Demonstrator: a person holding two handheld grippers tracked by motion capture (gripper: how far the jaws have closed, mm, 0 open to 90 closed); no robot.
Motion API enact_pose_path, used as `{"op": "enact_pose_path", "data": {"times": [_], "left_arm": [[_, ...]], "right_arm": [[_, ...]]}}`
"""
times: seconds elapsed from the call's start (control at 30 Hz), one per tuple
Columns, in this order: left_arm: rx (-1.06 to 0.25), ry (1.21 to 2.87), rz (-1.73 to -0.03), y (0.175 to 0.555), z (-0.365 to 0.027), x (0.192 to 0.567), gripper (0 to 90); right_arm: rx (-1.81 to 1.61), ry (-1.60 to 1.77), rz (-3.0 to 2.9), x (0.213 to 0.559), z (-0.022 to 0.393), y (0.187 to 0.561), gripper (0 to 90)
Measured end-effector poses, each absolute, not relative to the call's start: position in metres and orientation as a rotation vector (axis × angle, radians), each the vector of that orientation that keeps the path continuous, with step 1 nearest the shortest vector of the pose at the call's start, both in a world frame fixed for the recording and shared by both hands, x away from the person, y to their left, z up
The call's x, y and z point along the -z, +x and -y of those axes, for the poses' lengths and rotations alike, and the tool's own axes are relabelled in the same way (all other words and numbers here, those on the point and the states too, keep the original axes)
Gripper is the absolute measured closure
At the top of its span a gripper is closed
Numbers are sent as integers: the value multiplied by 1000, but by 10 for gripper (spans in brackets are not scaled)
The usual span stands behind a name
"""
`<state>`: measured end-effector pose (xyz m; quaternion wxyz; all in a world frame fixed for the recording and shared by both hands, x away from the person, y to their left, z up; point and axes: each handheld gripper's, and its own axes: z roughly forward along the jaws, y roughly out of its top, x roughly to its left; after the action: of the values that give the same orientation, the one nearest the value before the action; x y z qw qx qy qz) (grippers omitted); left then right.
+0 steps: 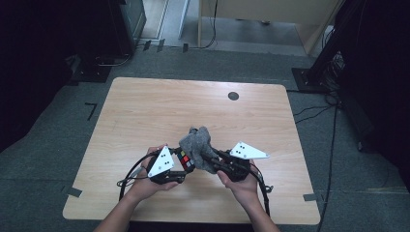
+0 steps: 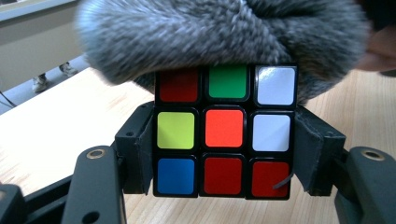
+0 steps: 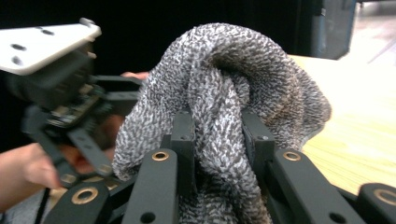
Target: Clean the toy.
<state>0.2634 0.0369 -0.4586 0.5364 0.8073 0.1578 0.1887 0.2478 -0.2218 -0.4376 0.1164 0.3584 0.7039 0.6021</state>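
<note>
A colour-sticker puzzle cube (image 2: 224, 130) sits clamped between the two black jaws of my left gripper (image 2: 224, 154), with its red, green, white, yellow, orange and blue squares facing the camera. A grey knitted cloth (image 2: 219, 32) rests against the cube's top. My right gripper (image 3: 218, 140) is shut on a bunched fold of that cloth (image 3: 224, 93). In the high view both grippers meet near the table's front middle: the left gripper (image 1: 186, 163) holds the cube (image 1: 185, 160), and the right gripper (image 1: 212, 157) presses the cloth (image 1: 198, 145) onto it.
The wooden table (image 1: 145, 111) has a dark round hole (image 1: 233, 95) at its far right. Cables trail from both grippers toward the front edge. Dark stands and cables stand on the carpet around the table.
</note>
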Motion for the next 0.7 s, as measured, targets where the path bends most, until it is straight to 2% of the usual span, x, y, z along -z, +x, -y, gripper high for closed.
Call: {"op": "enact_pose_path", "data": {"times": [0.17,0.43,0.7], "left_arm": [[-457,1926,-388,265,-38,459,346],[-445,1948,-391,265,-34,463,346],[-439,1943,-380,264,-34,462,346]], "right_arm": [[-1673,1123,-2041,443,230,254,722],[-1777,1048,-2046,433,223,246,720],[-1803,1042,-2077,438,219,247,720]]}}
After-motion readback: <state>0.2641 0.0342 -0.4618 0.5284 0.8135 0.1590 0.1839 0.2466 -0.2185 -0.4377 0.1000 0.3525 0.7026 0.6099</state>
